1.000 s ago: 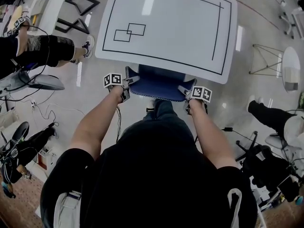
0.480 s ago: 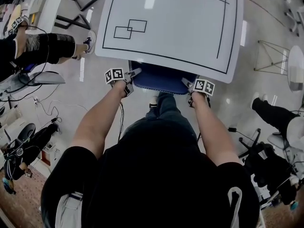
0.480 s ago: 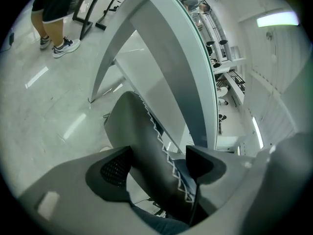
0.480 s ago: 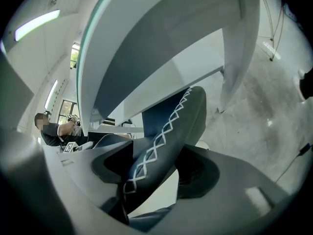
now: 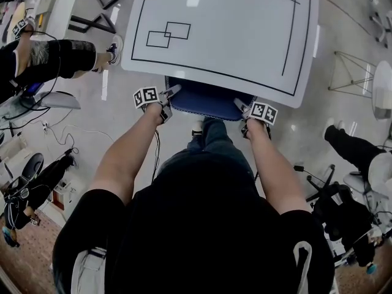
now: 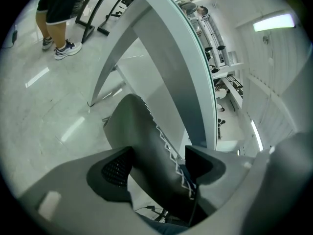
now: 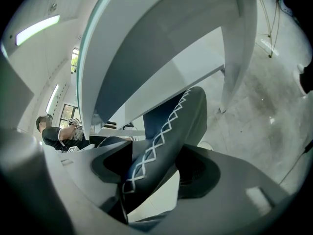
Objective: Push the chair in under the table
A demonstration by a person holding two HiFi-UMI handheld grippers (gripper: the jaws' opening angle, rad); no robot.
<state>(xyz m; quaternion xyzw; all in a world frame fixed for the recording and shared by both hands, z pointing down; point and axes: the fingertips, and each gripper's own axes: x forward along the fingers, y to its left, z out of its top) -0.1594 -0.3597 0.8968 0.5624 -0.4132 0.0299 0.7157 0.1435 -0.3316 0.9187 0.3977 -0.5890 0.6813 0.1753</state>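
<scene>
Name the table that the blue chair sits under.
The large white table with black lines, over the blue chair; the small round table at right has none.

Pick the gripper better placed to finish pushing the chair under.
Left, marginally: the left gripper clamps the chair back at the corner that looks further out from the table; the right gripper holds it too, but its jaws have just been opening.

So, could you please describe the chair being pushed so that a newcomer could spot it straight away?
Find the large white table with a black outline drawn on its top. At its near edge, partly tucked under, is the chair, its backrest clamped by the left gripper and the right gripper. It alone is dark blue, with white zigzag stitching along its edge.
</scene>
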